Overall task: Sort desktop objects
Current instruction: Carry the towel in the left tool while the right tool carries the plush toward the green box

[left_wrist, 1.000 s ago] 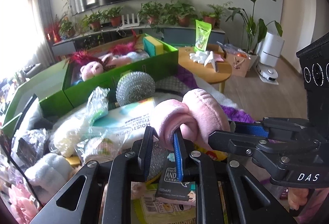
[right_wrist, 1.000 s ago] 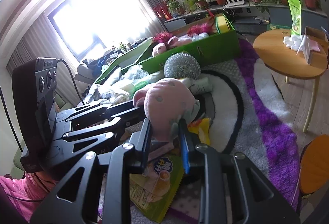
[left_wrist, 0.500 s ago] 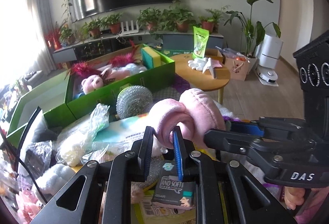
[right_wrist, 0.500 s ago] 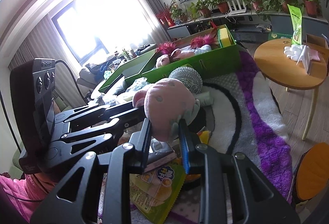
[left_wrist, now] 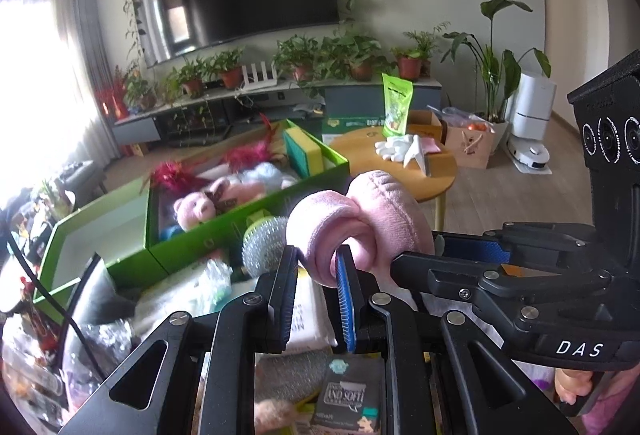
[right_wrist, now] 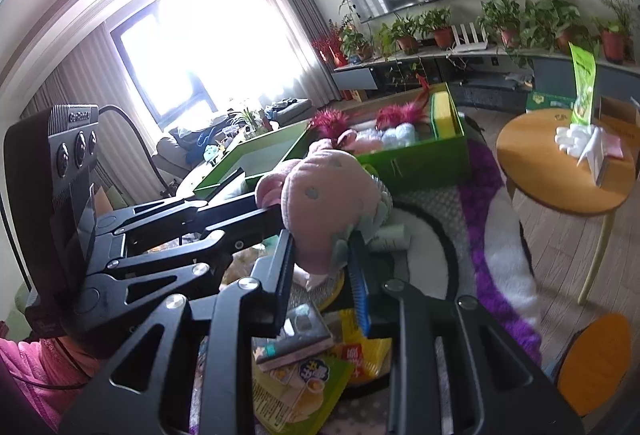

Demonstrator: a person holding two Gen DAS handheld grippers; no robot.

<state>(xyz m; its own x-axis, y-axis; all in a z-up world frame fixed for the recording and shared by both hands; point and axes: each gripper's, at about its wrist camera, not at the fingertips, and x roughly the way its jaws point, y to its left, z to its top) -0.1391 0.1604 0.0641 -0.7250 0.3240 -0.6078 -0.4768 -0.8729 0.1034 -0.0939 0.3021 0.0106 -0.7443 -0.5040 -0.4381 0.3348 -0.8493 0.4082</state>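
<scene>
A pink plush toy [left_wrist: 372, 211] hangs in the air between both grippers, above a heap of loose items. My left gripper [left_wrist: 316, 255] is shut on a rolled pink limb of the toy. In the right wrist view the toy's spotted body [right_wrist: 324, 195] sits between the blue pads of my right gripper [right_wrist: 320, 247], which is shut on it. The two grippers meet at the toy from opposite sides. Behind stands a green box [left_wrist: 240, 231] holding several plush toys and a sponge.
A steel scourer [left_wrist: 262, 239] lies just in front of the green box. Below the grippers lie a dark packet [left_wrist: 348, 395] and a green snack packet [right_wrist: 296, 387]. A round wooden table [right_wrist: 560, 191] stands to the right on a purple and white rug [right_wrist: 492, 255].
Both grippers have risen together with the pink plush toy held between them. The heap beneath and the scourer now sit lower in view. Neither grip has altered.
</scene>
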